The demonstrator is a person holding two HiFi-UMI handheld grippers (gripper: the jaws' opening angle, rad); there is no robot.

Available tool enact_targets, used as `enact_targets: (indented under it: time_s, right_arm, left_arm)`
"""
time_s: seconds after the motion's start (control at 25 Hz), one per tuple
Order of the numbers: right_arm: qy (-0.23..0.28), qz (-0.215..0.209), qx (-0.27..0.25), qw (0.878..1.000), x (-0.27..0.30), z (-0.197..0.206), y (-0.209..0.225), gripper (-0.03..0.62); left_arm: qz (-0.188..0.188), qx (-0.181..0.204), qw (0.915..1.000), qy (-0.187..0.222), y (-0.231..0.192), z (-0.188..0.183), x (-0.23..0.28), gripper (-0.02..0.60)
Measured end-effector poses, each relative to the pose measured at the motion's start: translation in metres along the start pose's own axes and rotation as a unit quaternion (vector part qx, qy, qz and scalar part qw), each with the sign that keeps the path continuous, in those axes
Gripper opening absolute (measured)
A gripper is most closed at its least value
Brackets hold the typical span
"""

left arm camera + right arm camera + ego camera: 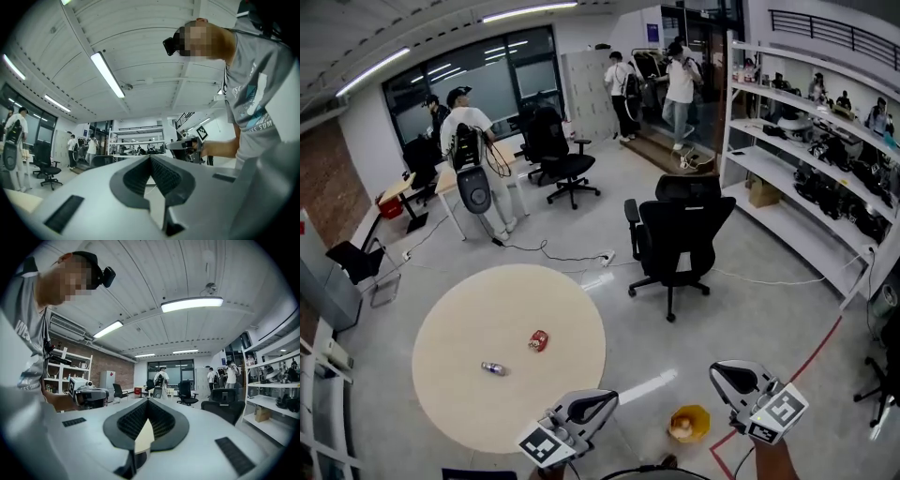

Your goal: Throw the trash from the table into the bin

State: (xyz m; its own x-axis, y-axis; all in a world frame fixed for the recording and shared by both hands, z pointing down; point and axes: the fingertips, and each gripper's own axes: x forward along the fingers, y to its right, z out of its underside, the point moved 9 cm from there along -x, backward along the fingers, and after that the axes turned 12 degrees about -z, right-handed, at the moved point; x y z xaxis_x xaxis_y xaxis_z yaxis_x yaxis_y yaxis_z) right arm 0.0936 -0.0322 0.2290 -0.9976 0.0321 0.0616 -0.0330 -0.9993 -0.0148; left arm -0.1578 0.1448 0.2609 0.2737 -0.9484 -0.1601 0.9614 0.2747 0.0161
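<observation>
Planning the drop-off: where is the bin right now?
In the head view, bottom right of centre, the yellow bin stands on the floor just right of the round table, between the left gripper and the right gripper.

My left gripper (150,161) and right gripper (148,404) wear smooth, matt grey plastic shells, with dark ribbed pads (129,420) lining the jaws. The round table (459,403) has a pale, matt, wood-like top. The grey floor (750,309) is smooth and faintly glossy, catching lamp glare. The bin (703,412) looks like yellow plastic, and the chair (675,230) like black cloth or mesh.
</observation>
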Motion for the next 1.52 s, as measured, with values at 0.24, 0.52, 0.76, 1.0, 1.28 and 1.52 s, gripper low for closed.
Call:
enact_targets:
  time_s: [0.24, 0.52, 0.76, 1.0, 1.28, 1.52]
  right_arm:
    - [-0.005, -0.018, -0.018, 1.0, 0.066, -0.021, -0.069, 0.011]
    - [-0.004, -0.059, -0.039, 0.997, 0.151, -0.031, -0.138, 0.011]
    - [-0.013, -0.106, -0.05, 0.993, 0.212, -0.055, -0.198, 0.011]
    - [-0.024, -0.158, -0.061, 0.985, 0.287, -0.061, -0.245, 0.011]
    - [-0.045, -0.23, -0.073, 0.969, 0.358, -0.044, -0.262, 0.011]
    - [-0.062, -0.304, -0.066, 0.948, 0.441, -0.016, -0.266, 0.012]
  left_arm:
    - [-0.032, 0.01, 0.9993, 0.018, -0.037, -0.021, -0.097, 0.041]
    - [-0.091, 0.02, 0.9951, 0.031, -0.078, -0.033, -0.211, 0.041]
    - [-0.148, 0.02, 0.9876, 0.048, -0.092, -0.06, -0.299, 0.041]
    - [-0.205, 0.021, 0.9775, 0.045, -0.115, -0.064, -0.377, 0.041]
    - [-0.276, 0.029, 0.9595, 0.049, -0.12, -0.047, -0.428, 0.041]
    - [-0.338, 0.019, 0.9405, 0.025, -0.141, -0.03, -0.458, 0.041]
